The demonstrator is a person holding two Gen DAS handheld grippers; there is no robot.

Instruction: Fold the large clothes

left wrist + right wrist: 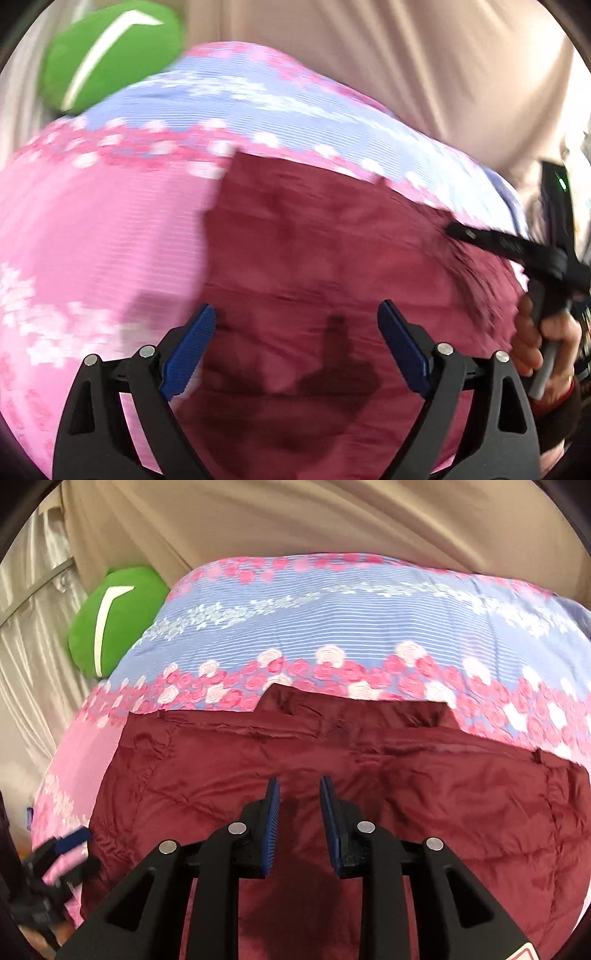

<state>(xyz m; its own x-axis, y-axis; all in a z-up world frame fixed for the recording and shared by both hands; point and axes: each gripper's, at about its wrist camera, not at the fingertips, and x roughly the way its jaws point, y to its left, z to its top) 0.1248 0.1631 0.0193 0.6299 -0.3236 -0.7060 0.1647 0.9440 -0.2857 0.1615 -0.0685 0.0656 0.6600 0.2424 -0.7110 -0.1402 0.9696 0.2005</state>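
Lying flat on the flowered quilt (332, 602), one maroon jacket (332, 760) fills the near part of the bed, its collar edge toward the far side and both lower corners out of view below the tongs. No fold line shows yet, so this looks like the start of the job, with both tools hovering clear of the cloth.

Left gripper (295, 343) stands wide, nothing between its blue pads; it hangs over the jacket's left half, near the edge where maroon meets pink. Right gripper (299, 823) stands narrow, a slim gap showing between the pads and no cloth in it, over the jacket's middle. The hand (535, 350) carrying it shows at the right of the left view.

My guess at the next move: each tool needs to go outward to a side edge or sleeve, pinch the puffy fabric firmly, then carry it toward the middle; the right one must widen first.

Count: one jacket, one quilt, one green cushion (114, 620) at the bed's far left, two grippers.
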